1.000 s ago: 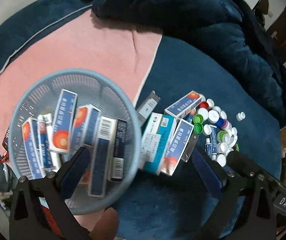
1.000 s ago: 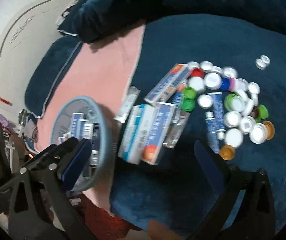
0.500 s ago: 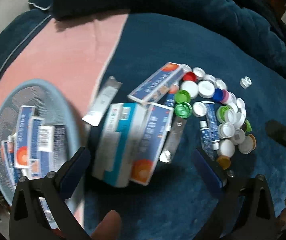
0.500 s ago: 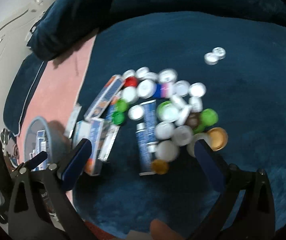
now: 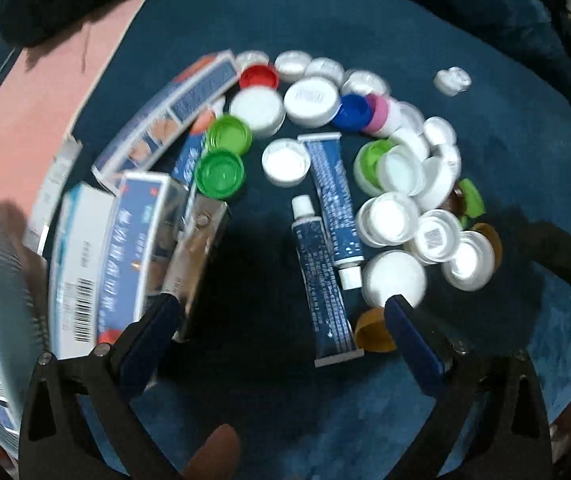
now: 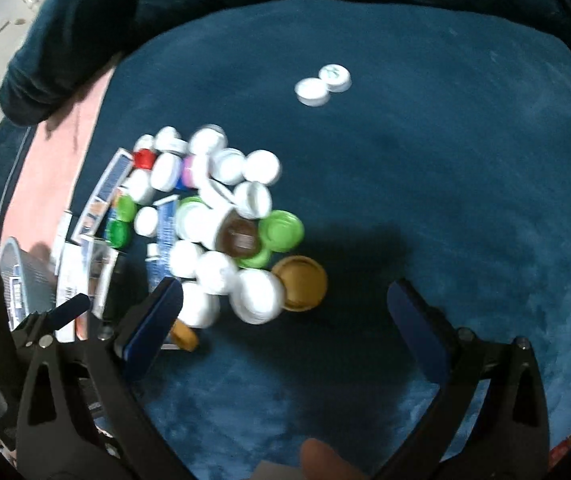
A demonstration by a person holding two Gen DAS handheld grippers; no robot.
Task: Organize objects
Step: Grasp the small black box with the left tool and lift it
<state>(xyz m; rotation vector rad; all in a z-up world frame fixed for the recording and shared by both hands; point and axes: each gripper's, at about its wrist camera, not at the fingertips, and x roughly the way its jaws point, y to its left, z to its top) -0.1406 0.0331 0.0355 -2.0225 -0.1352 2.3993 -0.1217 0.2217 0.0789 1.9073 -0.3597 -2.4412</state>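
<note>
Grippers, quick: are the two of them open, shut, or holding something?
Left gripper: open, holding nothing.
Right gripper: open, holding nothing.

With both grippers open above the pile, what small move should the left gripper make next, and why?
Probably lower the left gripper onto the nearer blue tube and close. Its jaws are open and empty, and the tube lies between them on the blue blanket, beside the second tube. The right gripper is also open, over the caps.

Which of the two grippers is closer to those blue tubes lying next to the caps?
Left. The left gripper straddles the blue tubes; the right gripper hangs beyond the cap pile.
</note>
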